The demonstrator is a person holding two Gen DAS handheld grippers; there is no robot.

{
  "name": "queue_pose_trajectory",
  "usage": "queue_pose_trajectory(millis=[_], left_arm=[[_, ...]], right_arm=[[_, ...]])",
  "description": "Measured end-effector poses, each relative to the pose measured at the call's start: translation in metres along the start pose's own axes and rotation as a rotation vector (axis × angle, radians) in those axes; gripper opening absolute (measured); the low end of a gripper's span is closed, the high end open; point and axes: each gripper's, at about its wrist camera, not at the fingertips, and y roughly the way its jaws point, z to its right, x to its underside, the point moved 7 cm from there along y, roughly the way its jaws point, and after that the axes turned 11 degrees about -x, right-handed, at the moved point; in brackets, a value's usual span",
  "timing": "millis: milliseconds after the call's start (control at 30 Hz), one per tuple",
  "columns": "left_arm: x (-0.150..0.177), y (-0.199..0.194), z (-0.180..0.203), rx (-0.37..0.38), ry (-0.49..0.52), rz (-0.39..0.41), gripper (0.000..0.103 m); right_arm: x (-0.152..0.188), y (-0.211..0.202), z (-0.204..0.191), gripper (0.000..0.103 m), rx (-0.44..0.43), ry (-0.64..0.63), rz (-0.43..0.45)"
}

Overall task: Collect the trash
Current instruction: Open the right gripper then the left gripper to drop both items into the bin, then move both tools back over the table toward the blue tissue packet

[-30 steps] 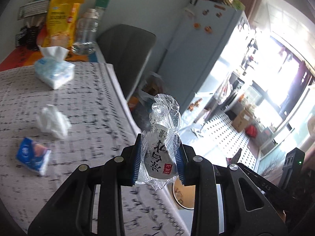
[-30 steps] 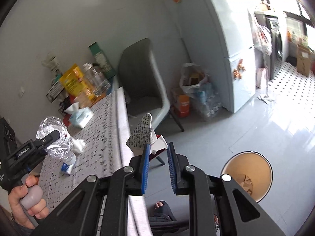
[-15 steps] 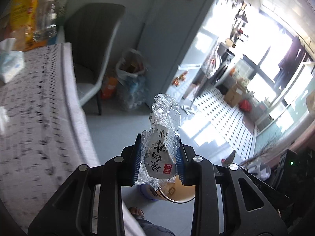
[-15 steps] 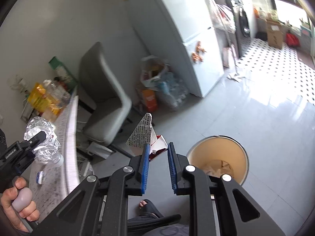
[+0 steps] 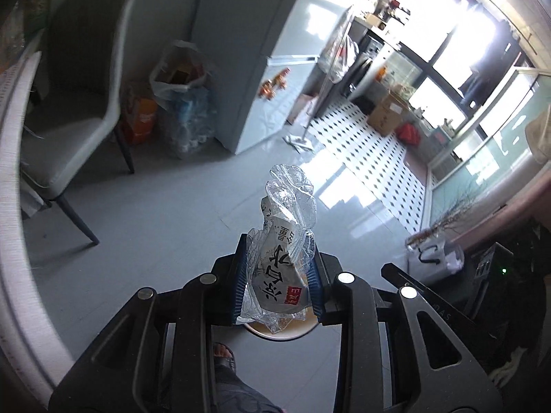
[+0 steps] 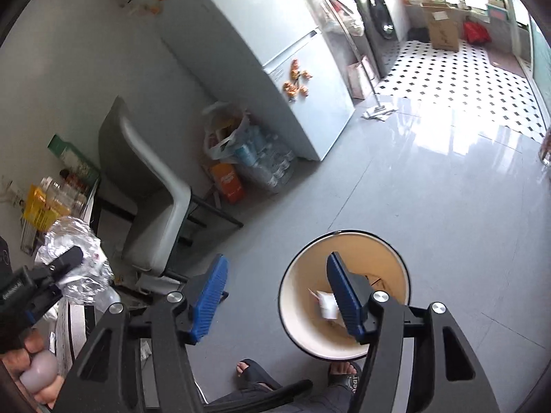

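My left gripper [image 5: 278, 280] is shut on a crushed clear plastic bottle [image 5: 284, 241] with a white printed label, held above the floor. The rim of the round bin [image 5: 275, 332] shows just below it. In the right wrist view my right gripper [image 6: 275, 296] is open and empty above the round white bin [image 6: 403, 296] with a tan inside. A white folded paper piece [image 6: 325, 304] lies inside the bin. The left gripper with the bottle [image 6: 77, 268] shows at the left of that view.
A grey chair [image 6: 151, 203] stands by the table edge [image 5: 13, 206]. Plastic bags of bottles and an orange box [image 6: 248, 165] sit against the white fridge [image 6: 282, 55]. My sandalled feet [image 6: 255, 370] stand beside the bin. The grey tiled floor stretches to the right.
My right gripper has opened and the folded paper it held now lies in the bin. Both grippers have swung away from the table toward the bin.
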Motion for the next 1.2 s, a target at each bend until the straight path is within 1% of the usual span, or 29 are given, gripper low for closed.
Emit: queue_pose_trajectory(millis=[133,167,233,267,300,333,367,433,600,700,767,833,900,967,1033,1100,1200], left_arm=[[0.003,0.02,0.035,0.056,0.026,-0.033,0.031],[0.002,0.025,0.048,0.096,0.032,-0.039,0.031],[0.003,0.032,0.066,0.128,0.05,-0.047,0.031],[0.003,0.039,0.077,0.138,0.073,-0.052,0.037],[0.004,0.041,0.081,0.148,0.08,-0.06,0.049],[0.003,0.043,0.086,0.176,0.065,-0.066,0.069],[0.002,0.041,0.086,0.199,0.042,-0.059,0.079],[0.0,0.034,0.084,0.232,0.013,-0.05,0.083],[-0.005,0.01,0.062,0.193,-0.01,-0.01,0.085],[-0.01,-0.01,0.037,0.149,-0.029,0.041,0.087],[-0.011,-0.026,0.018,0.113,-0.041,0.082,0.087],[-0.015,-0.042,0.0,0.074,-0.045,0.105,0.087],[-0.02,-0.063,-0.02,0.037,-0.053,0.146,0.089],[-0.025,-0.087,-0.041,0.007,-0.081,0.195,0.097],[-0.025,-0.11,-0.062,-0.012,-0.113,0.232,0.097],[-0.022,-0.129,-0.077,-0.017,-0.132,0.26,0.097],[-0.017,-0.151,-0.096,-0.024,-0.148,0.289,0.097]], right_arm=[[0.001,-0.022,0.017,0.061,0.032,0.01,0.019],[0.001,-0.029,0.022,0.061,0.039,0.016,0.026],[0.0,-0.046,0.033,0.062,0.062,0.029,0.05],[-0.001,-0.052,0.037,0.062,0.074,0.032,0.059],[-0.001,-0.058,0.042,0.062,0.091,0.038,0.068],[-0.001,-0.064,0.048,0.062,0.106,0.052,0.077],[-0.001,-0.069,0.052,0.062,0.111,0.065,0.085],[0.001,-0.075,0.057,0.062,0.122,0.076,0.095],[0.005,-0.073,0.053,0.062,0.115,0.067,0.081],[0.005,-0.061,0.04,0.062,0.103,0.046,0.066],[0.005,-0.055,0.03,0.067,0.097,0.031,0.064],[0.007,-0.048,0.018,0.077,0.107,0.009,0.06],[0.009,-0.041,0.007,0.079,0.108,-0.009,0.036],[0.012,-0.034,-0.011,0.08,0.094,-0.038,0.006],[0.013,-0.031,-0.034,0.088,0.076,-0.079,0.003],[0.015,-0.033,-0.053,0.092,0.064,-0.11,0.007],[0.02,-0.035,-0.081,0.095,0.039,-0.141,0.002]])
